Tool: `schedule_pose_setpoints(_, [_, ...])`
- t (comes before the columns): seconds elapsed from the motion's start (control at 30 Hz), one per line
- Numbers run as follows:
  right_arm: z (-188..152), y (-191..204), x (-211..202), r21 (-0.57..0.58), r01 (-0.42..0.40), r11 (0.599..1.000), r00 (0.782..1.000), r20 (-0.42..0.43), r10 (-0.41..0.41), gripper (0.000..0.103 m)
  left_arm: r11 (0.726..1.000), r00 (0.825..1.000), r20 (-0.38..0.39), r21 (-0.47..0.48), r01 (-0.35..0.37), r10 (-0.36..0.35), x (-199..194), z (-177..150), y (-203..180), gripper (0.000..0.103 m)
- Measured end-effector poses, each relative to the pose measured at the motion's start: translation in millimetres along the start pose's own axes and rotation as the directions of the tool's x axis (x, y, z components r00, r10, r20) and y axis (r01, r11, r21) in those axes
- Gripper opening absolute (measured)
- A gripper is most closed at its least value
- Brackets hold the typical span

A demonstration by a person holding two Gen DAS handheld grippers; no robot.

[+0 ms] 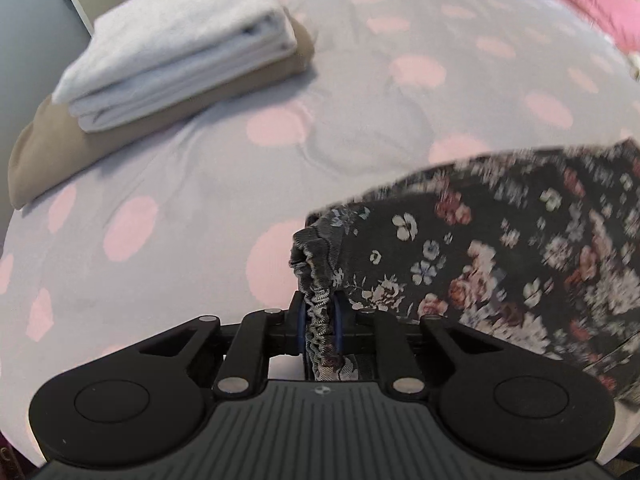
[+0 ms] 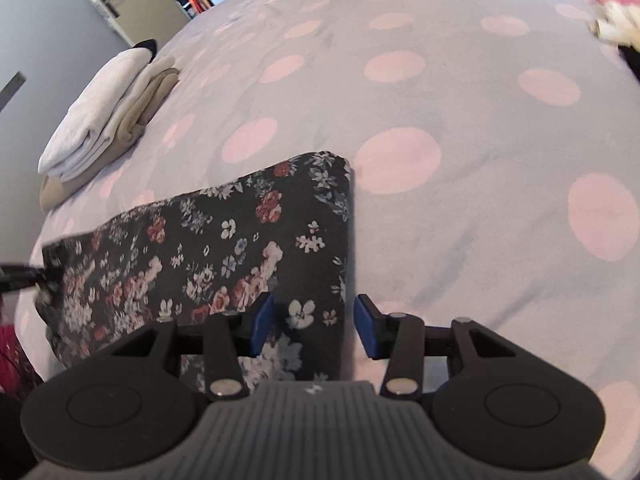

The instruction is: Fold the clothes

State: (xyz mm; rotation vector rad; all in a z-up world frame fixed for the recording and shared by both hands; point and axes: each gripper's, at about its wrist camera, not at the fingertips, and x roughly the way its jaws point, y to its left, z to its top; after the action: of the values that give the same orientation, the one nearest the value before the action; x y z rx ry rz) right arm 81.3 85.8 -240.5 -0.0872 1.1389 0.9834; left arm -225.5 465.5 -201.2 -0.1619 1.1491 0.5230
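No words to read anywhere, left gripper [image 1: 320, 320] pinched tight on the flowery cloth's [image 2: 224, 248] stretchy edge, right gripper [image 2: 314, 326] jaws apart around its other side, cloth on the spotty bed [image 2: 460, 100]

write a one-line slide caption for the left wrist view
Left gripper pinches the floral garment's gathered edge on a dotted bedspread, folded stack behind.

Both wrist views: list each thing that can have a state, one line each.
Left tongs: shut on the floral garment's gathered edge.
Right tongs: open, astride the garment's edge, not pinching.
Floral garment: partly folded, flat on the bed.
White garment: folded, stacked on the beige one.
Beige garment: folded, underneath.
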Motion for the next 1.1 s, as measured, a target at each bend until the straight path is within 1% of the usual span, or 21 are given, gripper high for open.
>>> schedule_pose_setpoints(0.1, [4.5, -7.3, 10.5, 0.049, 0.007, 0.999, 1.0, -0.024, -0.005, 0.047, 1.0, 1.0, -0.012, 0.012, -0.007, 0.007, 7.2, -2.8, -1.5, 0.015])
schedule_pose_setpoints(0.13, [4.6, -10.8, 14.7, 0.072, 0.0, 0.997, 0.999, -0.037, 0.002, 0.044, 1.0, 1.0, -0.014, 0.014, -0.006, 0.007, 9.2, -3.4, -1.1, 0.016])
schedule_pose_setpoints(0.17, [4.4, -14.3, 19.8, 0.09, -0.003, 0.996, 0.999, -0.052, 0.007, 0.036, 1.0, 1.0, -0.014, 0.015, -0.006, 0.007, 9.3, -4.1, -1.0, 0.017])
schedule_pose_setpoints(0.2, [4.2, -16.2, 23.9, 0.092, 0.007, 0.996, 0.998, -0.058, -0.001, 0.032, 1.0, 1.0, -0.015, 0.014, -0.004, 0.005, 9.1, -4.1, -0.5, 0.017])
schedule_pose_setpoints(0.23, [3.9, -17.4, 26.8, 0.09, 0.017, 0.996, 0.998, -0.06, -0.012, 0.029, 1.0, 1.0, -0.016, 0.011, -0.008, 0.008, 8.1, -3.7, 0.0, 0.02])
schedule_pose_setpoints(0.3, [3.4, -17.7, 27.4, 0.104, 0.02, 0.994, 0.998, -0.061, -0.014, 0.029, 1.0, 1.0, -0.018, 0.004, -0.016, 0.016, 5.7, -2.7, 0.7, 0.023])
schedule_pose_setpoints(0.37, [3.9, -14.0, 22.1, 0.099, 0.028, 0.995, 0.998, -0.059, -0.022, 0.029, 1.0, 1.0, -0.014, -0.017, -0.017, 0.017, 0.2, -1.1, 2.1, 0.032])
schedule_pose_setpoints(0.4, [3.4, -13.5, 18.2, 0.108, 0.027, 0.994, 0.998, -0.06, -0.02, 0.031, 0.999, 1.0, -0.007, -0.031, -0.017, 0.017, -3.8, -0.6, 3.0, 0.042])
schedule_pose_setpoints(0.43, [1.8, -14.5, 13.9, 0.127, 0.018, 0.992, 0.998, -0.063, -0.01, 0.034, 0.999, 1.0, 0.008, -0.036, -0.019, 0.019, -10.1, -0.7, 2.2, 0.047])
schedule_pose_setpoints(0.5, [-3.9, -18.0, 6.2, 0.17, -0.007, 0.985, 0.997, -0.08, 0.021, 0.036, 0.999, 0.999, 0.04, -0.036, -0.023, 0.025, -23.3, -0.9, -1.1, 0.048])
schedule_pose_setpoints(0.53, [-7.3, -19.2, 2.3, 0.187, -0.014, 0.982, 0.996, -0.087, 0.031, 0.039, 0.999, 0.998, 0.055, -0.037, -0.021, 0.023, -29.5, -1.1, -3.6, 0.048])
schedule_pose_setpoints(0.6, [-14.8, -19.5, -5.0, 0.206, -0.027, 0.978, 0.994, -0.099, 0.048, 0.04, 0.999, 0.996, 0.083, -0.045, -0.011, 0.015, -40.5, -2.2, -9.0, 0.05])
schedule_pose_setpoints(0.7, [-24.2, -24.7, -7.6, 0.24, -0.042, 0.97, 0.993, -0.099, 0.068, 0.04, 0.997, 0.994, 0.097, -0.061, 0.049, -0.043, -47.0, -3.7, -19.9, 0.051])
schedule_pose_setpoints(0.77, [-29.3, -29.8, -7.3, 0.271, -0.058, 0.961, 0.992, -0.093, 0.086, 0.04, 0.996, 0.994, 0.087, -0.053, 0.077, -0.072, -46.6, -4.9, -29.5, 0.051])
schedule_pose_setpoints(0.83, [-27.7, -37.4, -0.2, 0.327, -0.106, 0.939, 0.989, -0.067, 0.135, 0.039, 0.997, 0.995, 0.073, -0.02, 0.074, -0.072, -44.5, -6.6, -37.9, 0.05])
schedule_pose_setpoints(0.9, [-23.9, -43.0, 9.9, 0.351, -0.129, 0.928, 0.985, -0.063, 0.161, 0.038, 0.998, 0.996, 0.062, 0.007, 0.065, -0.065, -42.7, -8.0, -43.5, 0.05])
schedule_pose_setpoints(0.97, [-20.5, -44.1, 17.1, 0.353, -0.142, 0.925, 0.983, -0.061, 0.174, 0.024, 0.998, 0.997, 0.057, 0.006, 0.055, -0.055, -41.8, -9.3, -42.2, 0.05])
schedule_pose_setpoints(1.07, [-18.9, -38.5, 12.9, 0.344, -0.147, 0.928, 0.982, -0.062, 0.178, 0.013, 0.997, 0.997, 0.055, -0.049, 0.054, -0.051, -42.4, -11.8, -30.1, 0.05])
schedule_pose_setpoints(1.1, [-17.6, -35.3, 7.7, 0.341, -0.154, 0.927, 0.982, -0.054, 0.183, 0.011, 0.996, 0.997, 0.056, -0.066, 0.054, -0.051, -42.9, -12.3, -26.1, 0.05])
